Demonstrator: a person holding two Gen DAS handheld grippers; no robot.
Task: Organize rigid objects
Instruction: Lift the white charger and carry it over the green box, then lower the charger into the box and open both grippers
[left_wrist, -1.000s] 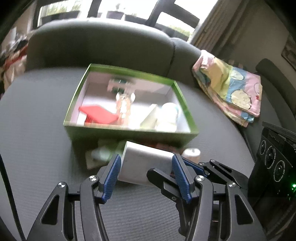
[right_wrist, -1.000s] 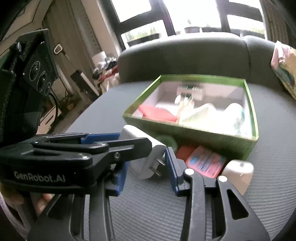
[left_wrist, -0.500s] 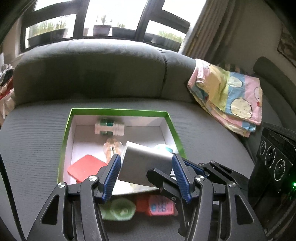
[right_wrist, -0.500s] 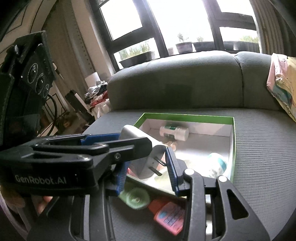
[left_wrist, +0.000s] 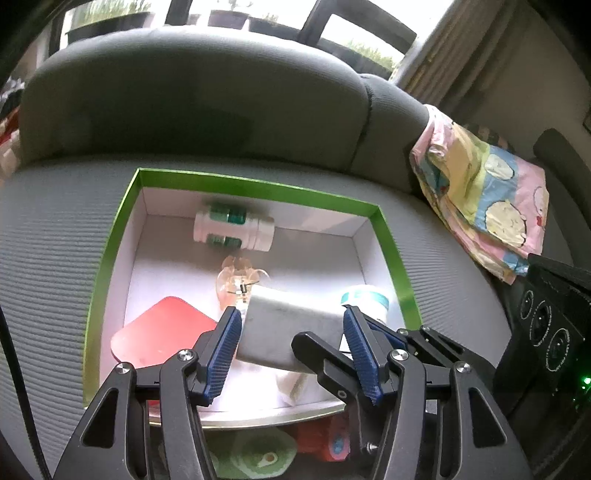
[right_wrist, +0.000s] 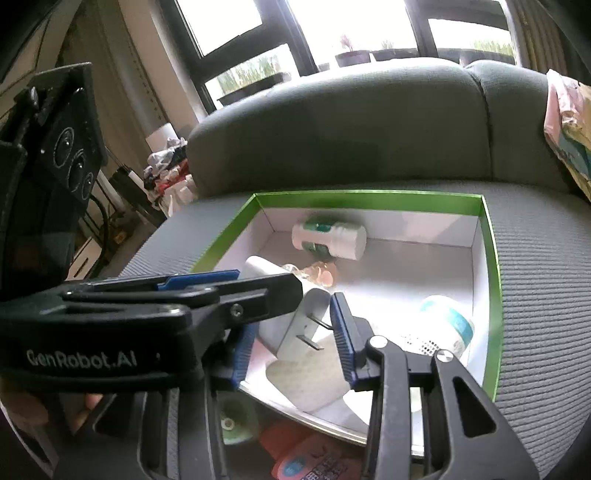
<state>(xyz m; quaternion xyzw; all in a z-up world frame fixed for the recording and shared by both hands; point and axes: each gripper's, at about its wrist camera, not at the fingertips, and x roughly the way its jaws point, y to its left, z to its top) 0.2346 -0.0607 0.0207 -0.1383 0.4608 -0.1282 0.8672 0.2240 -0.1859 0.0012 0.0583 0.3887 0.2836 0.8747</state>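
Observation:
A white plug adapter (left_wrist: 291, 328) is held between both grippers above the near part of the green-rimmed box (left_wrist: 236, 184). My left gripper (left_wrist: 291, 343) grips its long sides. My right gripper (right_wrist: 291, 334) closes around its pronged end (right_wrist: 306, 325). In the box lie a white bottle with green label (left_wrist: 232, 230), a clear amber piece (left_wrist: 236, 280), a red flat lid (left_wrist: 162, 334) and a white jar with teal band (left_wrist: 365, 301). The box also shows in the right wrist view (right_wrist: 369, 197).
The box sits on a grey sofa seat (left_wrist: 55, 251). A green round item (left_wrist: 258, 458) and a red packet (left_wrist: 325, 439) lie in front of the box. A pastel cloth (left_wrist: 484, 199) lies at the right by the backrest.
Both grippers have carried the adapter up from the seat in front of the box and forward over the box's near edge.

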